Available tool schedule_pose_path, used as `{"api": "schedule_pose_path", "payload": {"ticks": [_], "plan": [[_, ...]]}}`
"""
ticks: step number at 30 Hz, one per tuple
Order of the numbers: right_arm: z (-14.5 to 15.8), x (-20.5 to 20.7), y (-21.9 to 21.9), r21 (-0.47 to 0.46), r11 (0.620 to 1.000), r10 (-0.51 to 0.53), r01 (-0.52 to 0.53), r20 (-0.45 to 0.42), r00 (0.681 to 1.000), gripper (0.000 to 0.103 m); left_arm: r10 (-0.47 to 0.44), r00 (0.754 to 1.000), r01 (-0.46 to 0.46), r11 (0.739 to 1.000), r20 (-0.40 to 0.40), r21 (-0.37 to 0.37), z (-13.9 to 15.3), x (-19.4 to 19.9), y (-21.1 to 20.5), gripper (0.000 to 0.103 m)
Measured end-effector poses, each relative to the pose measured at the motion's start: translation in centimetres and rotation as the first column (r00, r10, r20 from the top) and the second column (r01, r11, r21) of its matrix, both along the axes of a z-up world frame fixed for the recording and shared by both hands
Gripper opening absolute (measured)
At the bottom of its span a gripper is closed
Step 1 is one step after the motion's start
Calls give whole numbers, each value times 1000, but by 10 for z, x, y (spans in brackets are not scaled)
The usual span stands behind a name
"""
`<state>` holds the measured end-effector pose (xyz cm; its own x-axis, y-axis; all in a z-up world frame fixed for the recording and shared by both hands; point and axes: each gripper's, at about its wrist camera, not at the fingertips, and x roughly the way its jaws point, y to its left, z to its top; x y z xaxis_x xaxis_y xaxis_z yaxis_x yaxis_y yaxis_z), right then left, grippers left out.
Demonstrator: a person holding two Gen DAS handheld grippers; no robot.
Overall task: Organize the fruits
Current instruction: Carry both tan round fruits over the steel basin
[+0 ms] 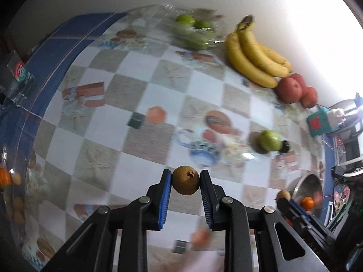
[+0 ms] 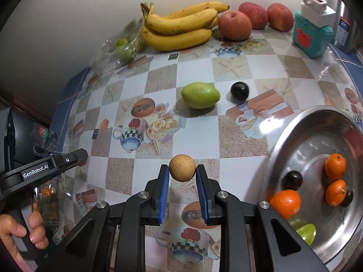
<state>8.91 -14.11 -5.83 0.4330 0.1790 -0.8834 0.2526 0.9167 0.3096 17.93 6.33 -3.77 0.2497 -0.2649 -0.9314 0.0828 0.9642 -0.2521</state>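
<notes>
Gripping small brown fruits: left gripper [image 1: 185, 179] pinches one [image 1: 185, 180], right gripper [image 2: 182, 172] another [image 2: 182, 168], both frame centre-bottom.

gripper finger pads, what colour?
Blue, ribbed pads; clearest in the right wrist view.

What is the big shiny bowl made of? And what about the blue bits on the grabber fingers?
The bowl looks like polished metal, probably stainless steel: it is silvery and mirrors the oranges inside it. The blue pads on the right gripper look like ridged rubber or soft plastic, matte with fine grooves; which one is hard to tell.
</notes>
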Motion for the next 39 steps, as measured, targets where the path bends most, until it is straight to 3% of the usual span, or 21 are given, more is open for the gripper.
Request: {"api": "schedule_pose_path", "payload": {"ticks": [4,9,19,28,39], "plan": [[8,-10,-13,7,999,-31,31,17,999,25,-9,1000,11,998,24,-61,19,-11,-29,28],[18,-22,-31,-34,997,-72,74,37,997,25,-22,999,25,998,46,-59,32,-19,-55,28],[31,-42,-78,-13,980,-195,197,67,978,25,-21,996,29,995,84,-95,49,-37,-91,28],[29,-54,-115,-27,956,-290,292,59,955,25,-26,994,40,991,105,-128,47,-52,-128,28],[20,-72,-162,-26,914,-405,406,31,914,25,-112,985,127,985,127,-116,25,-71,-171,28]]}}
